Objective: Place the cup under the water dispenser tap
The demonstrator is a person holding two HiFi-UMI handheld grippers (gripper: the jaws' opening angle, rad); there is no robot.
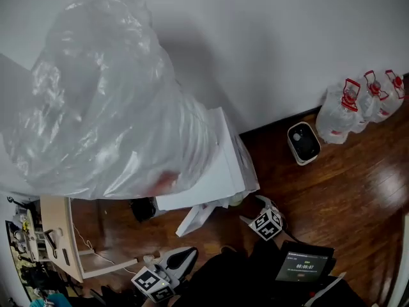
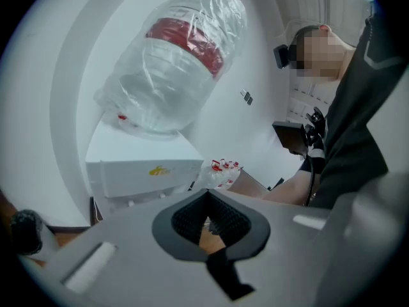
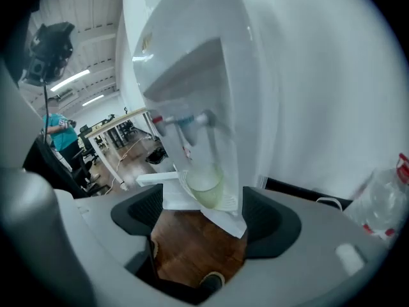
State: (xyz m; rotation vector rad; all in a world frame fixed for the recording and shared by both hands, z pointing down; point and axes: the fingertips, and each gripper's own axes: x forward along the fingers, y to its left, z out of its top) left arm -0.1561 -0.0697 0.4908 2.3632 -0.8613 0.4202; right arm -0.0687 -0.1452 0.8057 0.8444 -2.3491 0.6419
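Note:
The white water dispenser (image 1: 214,171) carries a big bottle wrapped in clear plastic (image 1: 108,94). In the right gripper view a pale green cup (image 3: 206,184) stands upright on the drip tray below the taps (image 3: 185,120). My right gripper (image 3: 198,226) is open, with nothing between its jaws; the cup is beyond them and apart. In the head view only a sliver of the cup (image 1: 236,200) shows under the dispenser's edge, with the right gripper (image 1: 263,204) just right of it. My left gripper (image 2: 206,200) is shut on nothing and sits low at the dispenser's left (image 1: 182,258).
Several plastic water jugs (image 1: 358,104) stand against the wall at the right, with a small white and black device (image 1: 303,142) beside them. A wooden table (image 1: 61,235) is at the left. A screen (image 1: 300,265) hangs at the person's chest. The floor is dark wood.

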